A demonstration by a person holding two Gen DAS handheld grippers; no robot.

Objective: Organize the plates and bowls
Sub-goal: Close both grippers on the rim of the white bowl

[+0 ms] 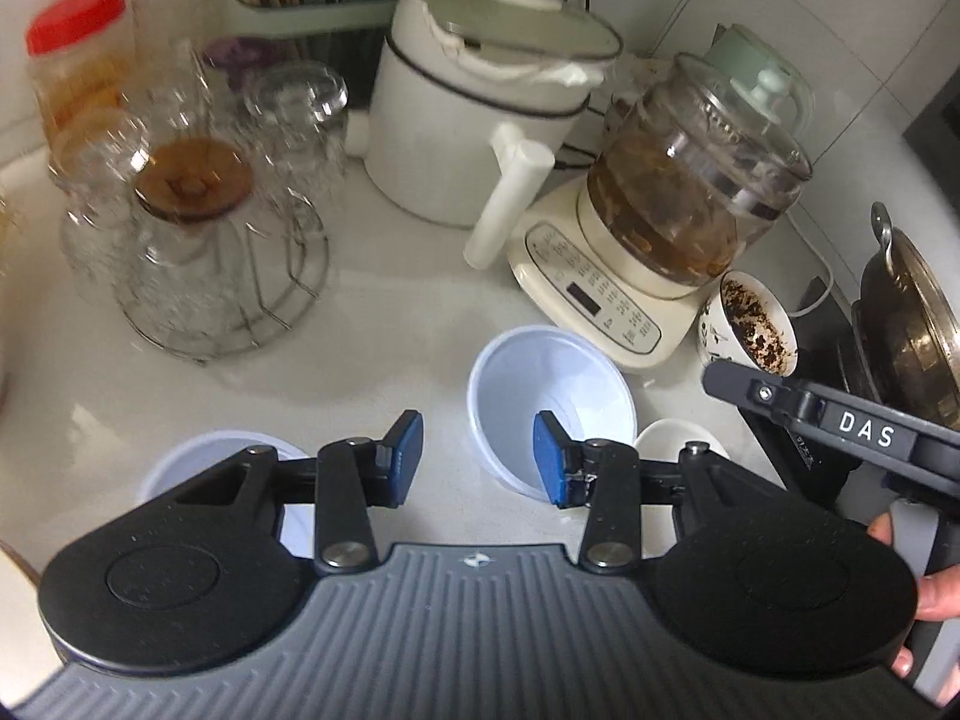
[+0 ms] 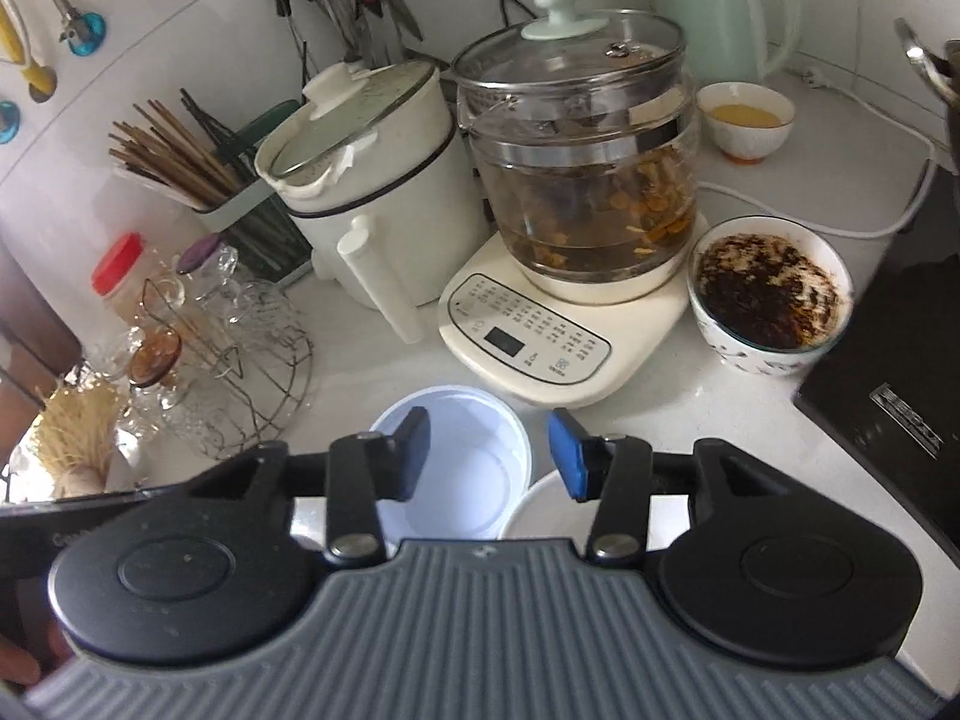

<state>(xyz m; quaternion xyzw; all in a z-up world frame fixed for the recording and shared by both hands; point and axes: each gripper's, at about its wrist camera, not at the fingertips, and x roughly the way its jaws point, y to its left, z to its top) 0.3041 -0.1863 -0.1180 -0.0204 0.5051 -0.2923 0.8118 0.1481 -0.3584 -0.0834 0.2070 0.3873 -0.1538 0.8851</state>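
Note:
In the left wrist view a white plastic bowl (image 1: 540, 384) sits tilted on the white counter (image 1: 390, 348). My left gripper (image 1: 478, 459) hangs open just in front of it, with its right pad (image 1: 549, 462) over the bowl's near rim and nothing held. A second white bowl (image 1: 180, 468) is partly hidden under its left arm, and a small white dish (image 1: 672, 438) lies to the right. In the right wrist view my right gripper (image 2: 491, 453) is open above a white bowl (image 2: 468, 468), with a white dish (image 2: 540, 510) beside it. The right gripper's black housing (image 1: 840, 420) enters at the right edge.
A wire rack of upturned glasses (image 1: 198, 228) stands left. Behind are a white electric pot (image 1: 468, 120) and a glass kettle on its cream base (image 1: 690, 192). A bowl with dark residue (image 2: 768, 294), a black cooktop (image 2: 888, 414) and a metal wok (image 1: 912, 324) crowd the right.

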